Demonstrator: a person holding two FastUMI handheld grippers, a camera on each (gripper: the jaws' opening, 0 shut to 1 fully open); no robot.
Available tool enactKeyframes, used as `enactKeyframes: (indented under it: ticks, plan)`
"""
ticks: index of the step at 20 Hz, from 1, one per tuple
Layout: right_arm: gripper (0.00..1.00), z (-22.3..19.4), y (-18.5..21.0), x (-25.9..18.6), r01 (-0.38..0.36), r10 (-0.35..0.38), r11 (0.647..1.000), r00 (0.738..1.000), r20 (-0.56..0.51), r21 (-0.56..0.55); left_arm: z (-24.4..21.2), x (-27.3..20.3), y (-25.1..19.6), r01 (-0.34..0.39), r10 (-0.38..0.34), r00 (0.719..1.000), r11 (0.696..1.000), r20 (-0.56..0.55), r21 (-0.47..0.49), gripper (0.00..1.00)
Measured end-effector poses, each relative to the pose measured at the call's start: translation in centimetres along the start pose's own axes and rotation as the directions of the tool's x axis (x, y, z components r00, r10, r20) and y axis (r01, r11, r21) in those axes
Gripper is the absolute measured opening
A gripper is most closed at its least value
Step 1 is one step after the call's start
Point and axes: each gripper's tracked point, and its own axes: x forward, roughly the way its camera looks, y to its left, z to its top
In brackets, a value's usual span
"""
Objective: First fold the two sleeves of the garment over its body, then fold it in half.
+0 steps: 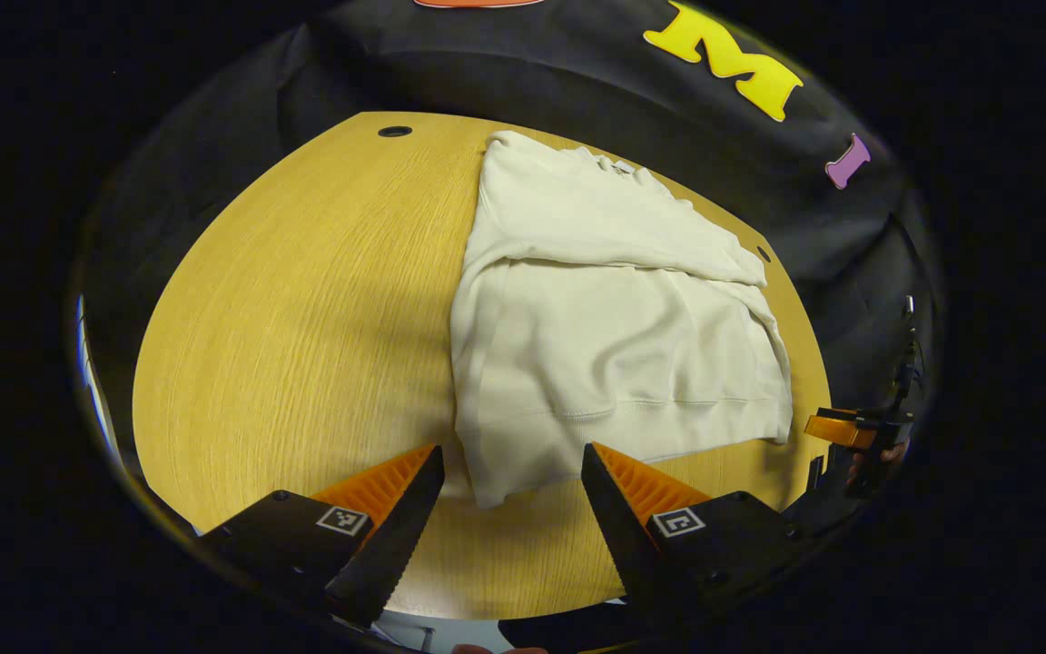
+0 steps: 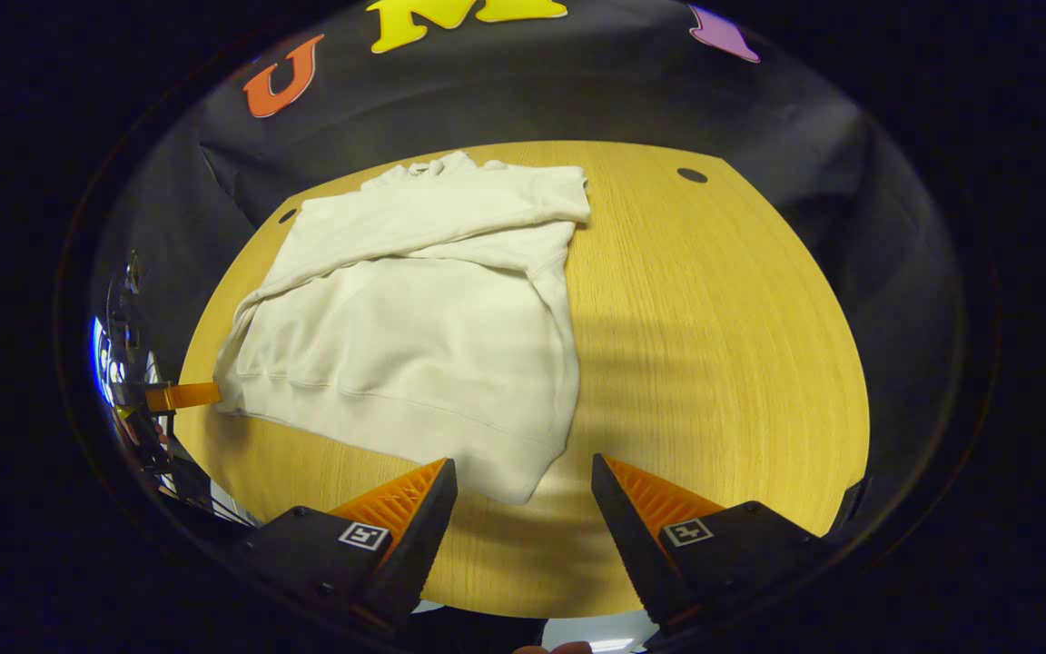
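A cream sweatshirt [image 1: 614, 345] lies flat on the wooden table [image 1: 305, 318], collar at the far side. Both sleeves are folded across its chest, and one sleeve [image 1: 614, 245] shows as a band across the body. My left gripper [image 1: 512, 450] is open at the near edge, and a hem corner [image 1: 496, 486] sits between its fingers. In the right gripper view the same sweatshirt [image 2: 414, 336] lies left of centre. My right gripper [image 2: 523, 460] is open around the other hem corner [image 2: 516, 486]. Whether the fingers touch the cloth I cannot tell.
Bare tabletop [image 2: 714, 345] stretches beside the garment in both views. Small round holes [image 1: 394, 132] [image 2: 692, 174] mark the table's far corners. The right gripper [image 1: 850, 434] shows at the table's edge in the left gripper view, and the left gripper [image 2: 180, 397] in the right gripper view.
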Motion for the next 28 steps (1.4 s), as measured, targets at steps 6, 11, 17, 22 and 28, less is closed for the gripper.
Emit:
enactKeyframes:
  ticks: [6, 11, 17, 22, 28]
  plan:
    - [0.93, -1.2, 0.8, 3.0, 0.005, 0.008, 0.995, 0.991, -0.134, 0.103, 0.2, 1.2, 0.2, 0.015, -0.017, 0.999, 0.999, -0.05, -0.051, 0.84]
    - [0.75, -1.5, 0.4, 3.5, 0.035, -0.011, 0.991, 0.983, -0.185, 0.126, -0.5, 1.7, 0.7, 0.0, -0.008, 0.995, 0.997, -0.097, -0.083, 0.7]
    - [0.33, -1.5, -0.6, 3.7, 0.049, -0.016, 0.986, 0.979, -0.202, 0.161, -0.7, 1.5, 1.7, -0.053, 0.042, 0.992, 0.995, -0.119, -0.088, 0.17]
    - [0.01, -0.8, 0.0, 2.8, 0.013, 0.021, 0.979, 0.986, -0.166, 0.205, 0.1, 0.6, 0.0, -0.003, -0.002, 0.996, 0.998, -0.084, -0.057, 0.03]
    - [0.01, 4.1, 0.5, -1.4, -0.104, 0.104, 0.954, 0.994, 0.014, 0.283, 3.9, -2.7, -1.1, -0.013, 0.009, 1.0, 0.99, 0.024, 0.137, 0.03]
